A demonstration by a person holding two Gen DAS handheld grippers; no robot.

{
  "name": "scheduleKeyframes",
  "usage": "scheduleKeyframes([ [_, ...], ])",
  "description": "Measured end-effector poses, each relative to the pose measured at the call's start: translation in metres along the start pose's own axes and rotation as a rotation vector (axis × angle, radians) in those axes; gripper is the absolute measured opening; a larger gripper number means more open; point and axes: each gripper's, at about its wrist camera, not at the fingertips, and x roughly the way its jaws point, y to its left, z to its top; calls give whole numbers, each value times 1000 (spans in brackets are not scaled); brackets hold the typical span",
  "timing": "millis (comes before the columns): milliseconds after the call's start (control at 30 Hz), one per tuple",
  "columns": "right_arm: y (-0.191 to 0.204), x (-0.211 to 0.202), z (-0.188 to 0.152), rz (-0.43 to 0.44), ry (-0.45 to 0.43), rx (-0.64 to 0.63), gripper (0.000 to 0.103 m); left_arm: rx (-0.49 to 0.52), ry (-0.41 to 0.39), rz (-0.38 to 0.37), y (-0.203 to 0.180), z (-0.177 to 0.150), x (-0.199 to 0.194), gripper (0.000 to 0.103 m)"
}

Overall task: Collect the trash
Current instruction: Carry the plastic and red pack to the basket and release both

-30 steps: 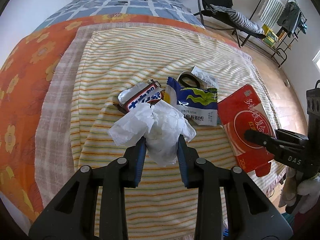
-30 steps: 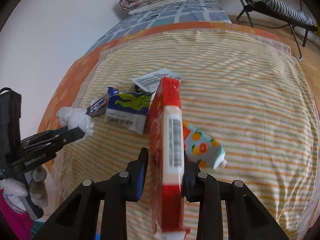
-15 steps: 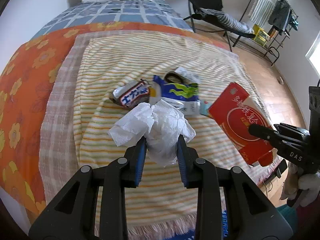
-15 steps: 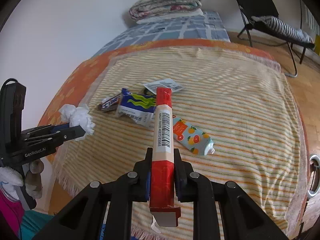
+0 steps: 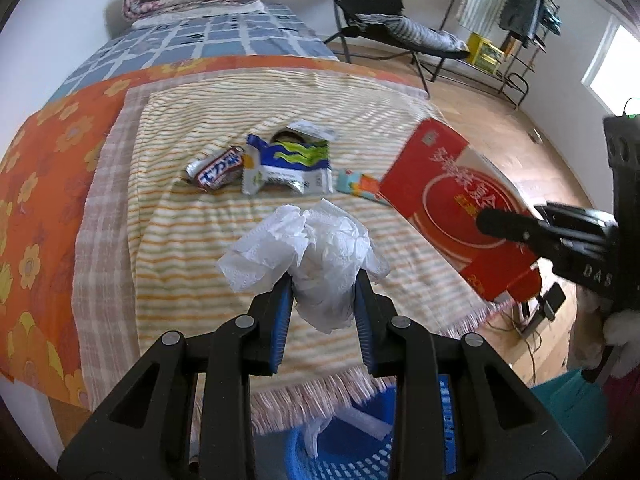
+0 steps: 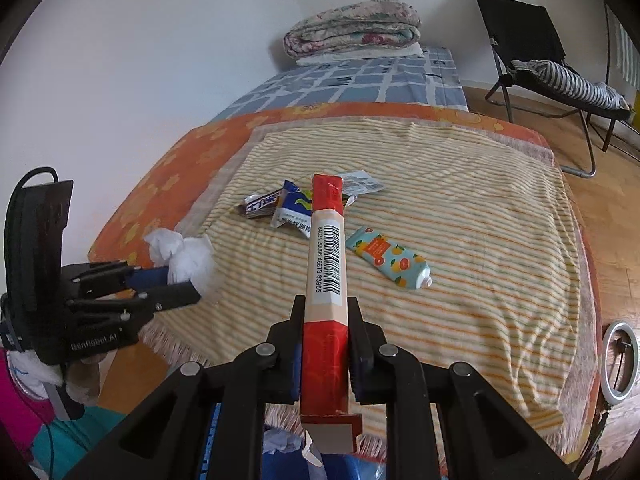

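Observation:
My left gripper is shut on a crumpled white tissue above the bed's fringed near edge. My right gripper is shut on a flat red carton, held edge-on with its barcode up. The left wrist view shows the carton at the right. A blue plastic basket with some white trash in it sits below both grippers. On the striped blanket lie a candy wrapper, a blue-and-white packet and an orange-print tube.
A folded quilt lies at the bed's far end. A black folding chair stands on the wooden floor to the right, with a drying rack beyond it. A ring light lies on the floor by the bed corner.
Both grippers drew back and upward from the trash pile to the bed's near edge, carrying tissue and carton. The right jaws narrowed on the carton. The blue basket came into view below.

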Motion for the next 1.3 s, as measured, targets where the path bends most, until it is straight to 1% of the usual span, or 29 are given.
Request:
scheduleKeyframes([
  [300,17,-26,-35,3,3,-35,16,64,-36,-4,-34,-35,-32,29],
  [467,26,-38,-62,10,12,-51,16,109,-37,-6,-47,-57,-40,29],
  [600,28,-42,-86,26,30,-39,16,126,-14,-17,-52,-74,-39,29],
  [800,35,-36,-117,37,80,-50,16,139,17,-13,-56,-98,-35,29],
  [1033,41,-28,-138,44,118,-54,16,135,57,-11,-53,-120,-28,29],
  [1300,43,-18,-152,50,155,-44,16,139,90,-11,-53,-136,-21,30],
])
